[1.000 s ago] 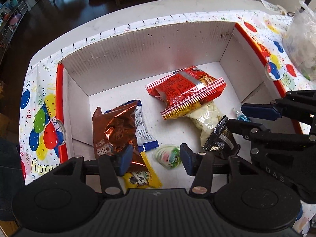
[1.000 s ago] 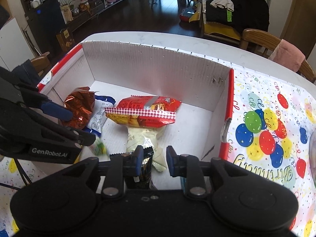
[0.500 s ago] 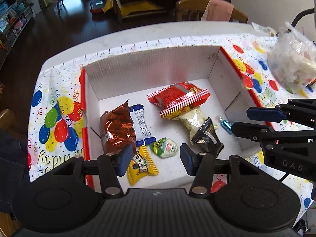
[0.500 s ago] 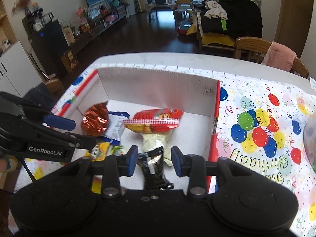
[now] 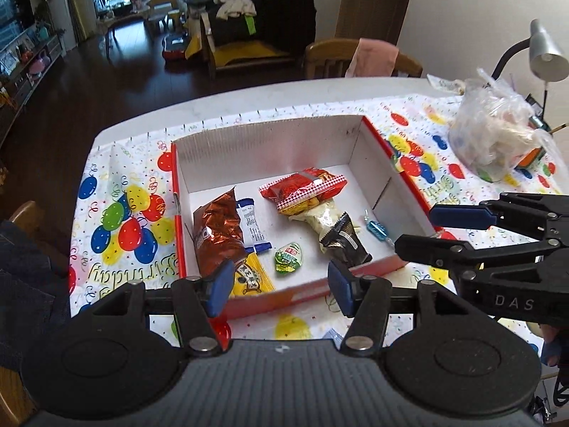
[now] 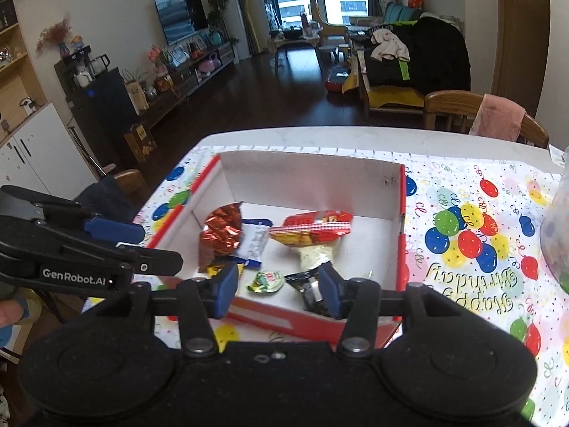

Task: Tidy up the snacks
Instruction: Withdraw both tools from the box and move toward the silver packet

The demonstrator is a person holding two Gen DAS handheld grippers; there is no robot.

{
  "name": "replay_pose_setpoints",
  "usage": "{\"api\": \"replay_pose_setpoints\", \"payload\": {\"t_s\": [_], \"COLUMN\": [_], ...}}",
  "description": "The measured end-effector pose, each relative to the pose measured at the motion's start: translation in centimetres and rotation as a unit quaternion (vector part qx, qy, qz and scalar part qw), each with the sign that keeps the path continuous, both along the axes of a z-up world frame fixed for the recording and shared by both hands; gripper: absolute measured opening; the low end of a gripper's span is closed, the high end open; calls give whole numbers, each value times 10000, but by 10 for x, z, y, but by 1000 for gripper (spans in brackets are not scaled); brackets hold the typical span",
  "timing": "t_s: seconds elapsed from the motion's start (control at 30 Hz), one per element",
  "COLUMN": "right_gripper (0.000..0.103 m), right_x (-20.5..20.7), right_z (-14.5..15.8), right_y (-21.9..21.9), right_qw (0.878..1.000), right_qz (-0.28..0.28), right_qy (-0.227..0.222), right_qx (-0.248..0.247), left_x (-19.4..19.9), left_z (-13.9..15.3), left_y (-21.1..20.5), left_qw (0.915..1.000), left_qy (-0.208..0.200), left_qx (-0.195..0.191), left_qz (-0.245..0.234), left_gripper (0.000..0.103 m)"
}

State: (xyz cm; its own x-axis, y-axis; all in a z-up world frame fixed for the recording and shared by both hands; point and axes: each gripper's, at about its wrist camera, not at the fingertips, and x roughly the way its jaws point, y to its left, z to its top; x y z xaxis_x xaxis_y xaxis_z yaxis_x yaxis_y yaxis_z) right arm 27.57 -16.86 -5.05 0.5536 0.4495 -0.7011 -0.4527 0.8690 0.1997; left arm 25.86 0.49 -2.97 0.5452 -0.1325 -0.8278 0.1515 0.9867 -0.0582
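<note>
A red-rimmed white cardboard box (image 5: 270, 146) (image 6: 309, 174) on the table holds several snacks: a red chip bag (image 5: 306, 186) (image 6: 313, 227), a copper foil bag (image 5: 217, 227) (image 6: 220, 231), a black packet (image 5: 345, 240) (image 6: 309, 288), a green jelly cup (image 5: 288, 257) (image 6: 266, 281), a yellow packet (image 5: 250, 279) and a blue-white packet (image 5: 252, 229). My left gripper (image 5: 277, 286) is open and empty, above the box's near edge. My right gripper (image 6: 277, 291) is open and empty, held above the near rim; it also shows in the left wrist view (image 5: 444, 227).
A balloon-print tablecloth (image 5: 121, 220) (image 6: 469, 235) covers the white table. A clear plastic bag of items (image 5: 494, 135) sits at the far right under a desk lamp (image 5: 544, 53). Wooden chairs (image 6: 473, 114) stand behind the table.
Both grippers have pulled back and up out of the box. The right gripper opened and let go of the black packet, which now lies in the box.
</note>
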Motion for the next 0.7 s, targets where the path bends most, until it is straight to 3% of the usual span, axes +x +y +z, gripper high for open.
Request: {"api": "replay_pose_setpoints", "payload": {"t_s": [0.2, 0.33, 0.6, 0.7], "right_gripper": [67, 73, 88, 94], "right_x": [-23, -39, -71, -82], "right_z": [4, 3, -4, -9], "right_y": [1, 2, 17, 22], "right_qw": [9999, 9998, 9994, 9991], "right_qz": [63, 87, 313, 393], "right_qy": [-81, -75, -164, -146], "right_qx": [95, 171, -19, -41], "left_x": [-28, -46, -74, -84], "left_z": [8, 9, -4, -12], "left_y": [10, 17, 31, 37], "left_qw": [9998, 9996, 9994, 9993], "left_qy": [-138, -214, -209, -174], "left_qx": [-100, -121, -99, -139], "left_qz": [56, 134, 248, 315], "left_gripper": [58, 66, 68, 73]}}
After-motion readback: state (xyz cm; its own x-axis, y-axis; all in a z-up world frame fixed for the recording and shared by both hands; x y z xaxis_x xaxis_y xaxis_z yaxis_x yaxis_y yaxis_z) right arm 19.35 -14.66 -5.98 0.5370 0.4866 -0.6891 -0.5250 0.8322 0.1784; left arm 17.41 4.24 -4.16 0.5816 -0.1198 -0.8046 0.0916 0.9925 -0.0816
